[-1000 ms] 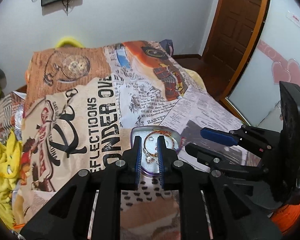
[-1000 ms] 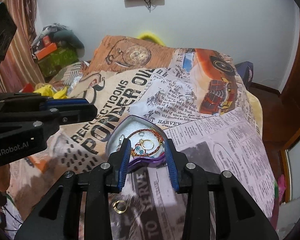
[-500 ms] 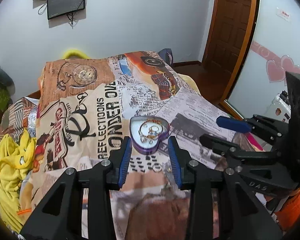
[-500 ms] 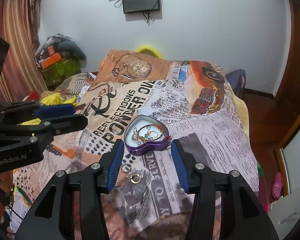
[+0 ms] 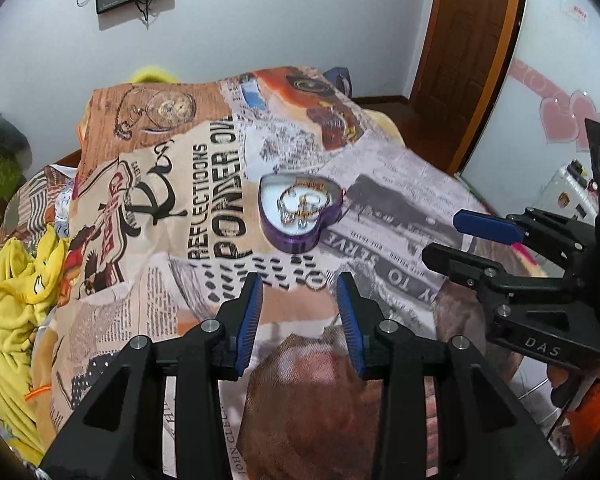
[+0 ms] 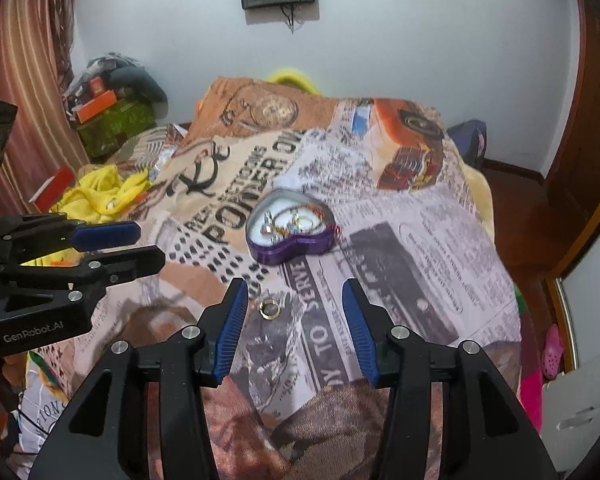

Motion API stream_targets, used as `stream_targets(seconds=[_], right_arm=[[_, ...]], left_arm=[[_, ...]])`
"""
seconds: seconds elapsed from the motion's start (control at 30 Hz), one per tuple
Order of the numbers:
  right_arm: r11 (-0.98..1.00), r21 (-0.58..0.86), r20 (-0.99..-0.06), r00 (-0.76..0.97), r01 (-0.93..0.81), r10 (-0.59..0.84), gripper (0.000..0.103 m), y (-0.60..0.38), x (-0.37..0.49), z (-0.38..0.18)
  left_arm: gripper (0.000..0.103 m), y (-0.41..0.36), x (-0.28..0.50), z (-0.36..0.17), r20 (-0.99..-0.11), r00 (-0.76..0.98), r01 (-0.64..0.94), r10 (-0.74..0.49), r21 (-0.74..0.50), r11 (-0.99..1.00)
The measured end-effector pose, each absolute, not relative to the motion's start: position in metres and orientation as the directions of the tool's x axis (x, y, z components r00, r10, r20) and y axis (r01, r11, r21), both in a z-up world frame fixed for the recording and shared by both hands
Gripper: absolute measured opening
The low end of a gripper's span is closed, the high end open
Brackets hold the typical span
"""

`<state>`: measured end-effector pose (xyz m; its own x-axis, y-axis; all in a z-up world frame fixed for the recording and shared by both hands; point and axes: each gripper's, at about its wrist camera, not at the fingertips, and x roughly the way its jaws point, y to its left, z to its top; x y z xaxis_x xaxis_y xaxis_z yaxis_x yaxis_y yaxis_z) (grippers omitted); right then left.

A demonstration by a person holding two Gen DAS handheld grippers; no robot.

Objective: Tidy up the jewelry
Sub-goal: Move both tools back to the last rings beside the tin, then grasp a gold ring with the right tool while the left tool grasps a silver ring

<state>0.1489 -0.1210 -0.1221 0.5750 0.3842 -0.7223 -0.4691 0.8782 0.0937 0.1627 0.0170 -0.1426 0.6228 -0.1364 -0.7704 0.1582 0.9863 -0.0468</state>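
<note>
Purple heart-shaped box [image 6: 290,236] sits on the printed bedspread [image 6: 420,248], bracelets and rings inside. A loose gold ring [image 6: 269,309] lies on the cloth just short of the box. Left gripper [image 5: 299,312] and right gripper [image 6: 294,322], both short of the box, jaws parted, hold nothing.

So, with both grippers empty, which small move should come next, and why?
Probably lower the right gripper onto the small gold ring on the printed blanket. It lies loose just before the left fingertip, outside the purple heart-shaped tin holding the other jewelry. The jaws stand open with nothing between them.
</note>
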Motion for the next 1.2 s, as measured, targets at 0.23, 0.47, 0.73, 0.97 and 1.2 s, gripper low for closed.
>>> stream_targets(seconds=[0.23, 0.47, 0.73, 0.97, 1.2], right_arm=[[0.88, 0.102, -0.78, 0.511, -0.465, 0.361, 0.045, -0.115, 0.157, -0.159], [0.857, 0.105, -0.821, 0.442, -0.504, 0.36, 0.045, -0.096, 0.163, -0.186], [0.839, 0.082, -0.829, 0.431, -0.538, 0.357, 0.043, -0.083, 0.171, -0.197], [0.827, 0.049, -0.832, 0.435, -0.56, 0.344, 0.019, -0.073, 0.175, -0.2], [0.812, 0.022, -0.83, 0.443, -0.583, 0.34, 0.017, -0.07, 0.168, -0.197]], left_arm=[[0.037, 0.023, 0.169, -0.171, -0.804, 0.578, 0.131, -0.141, -0.079, 0.988], [0.037, 0.029, 0.178, -0.19, -0.824, 0.549, 0.115, -0.143, -0.095, 0.989], [0.037, 0.036, 0.185, -0.196, -0.828, 0.549, 0.104, -0.114, -0.068, 0.992], [0.037, 0.038, 0.186, -0.199, -0.832, 0.54, 0.107, -0.126, -0.081, 0.991], [0.037, 0.021, 0.187, -0.201, -0.836, 0.527, 0.154, -0.151, -0.081, 0.985]])
